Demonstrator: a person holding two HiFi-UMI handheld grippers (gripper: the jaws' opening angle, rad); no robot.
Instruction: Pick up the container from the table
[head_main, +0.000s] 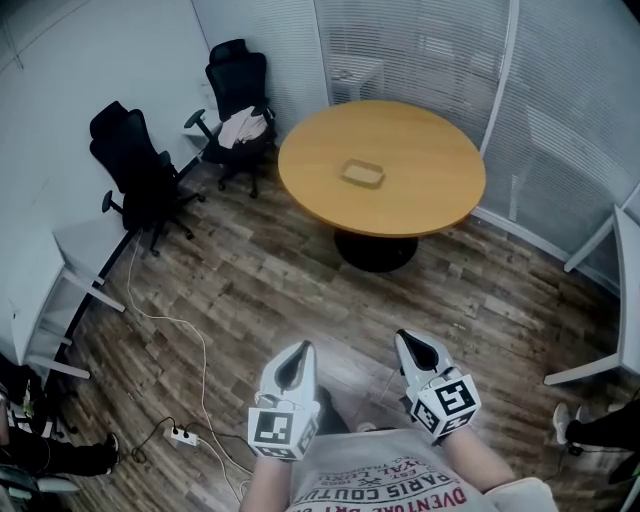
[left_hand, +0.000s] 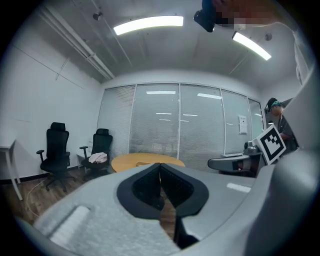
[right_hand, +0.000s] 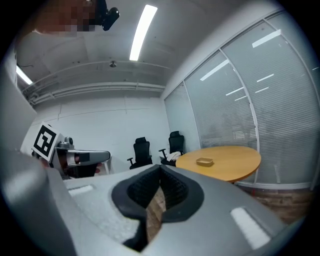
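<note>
A small shallow tan container lies near the middle of a round wooden table at the far side of the room. It also shows in the right gripper view, container on the table, and only faintly in the left gripper view, container. Both grippers are held low, close to my body and well short of the table. My left gripper is shut on nothing. My right gripper is likewise shut, its pads touching at the tip.
Two black office chairs stand left of the table, the farther one with a cloth on its seat. White desks flank the room. A power strip with a cable lies on the wood floor. Glass walls with blinds stand behind the table.
</note>
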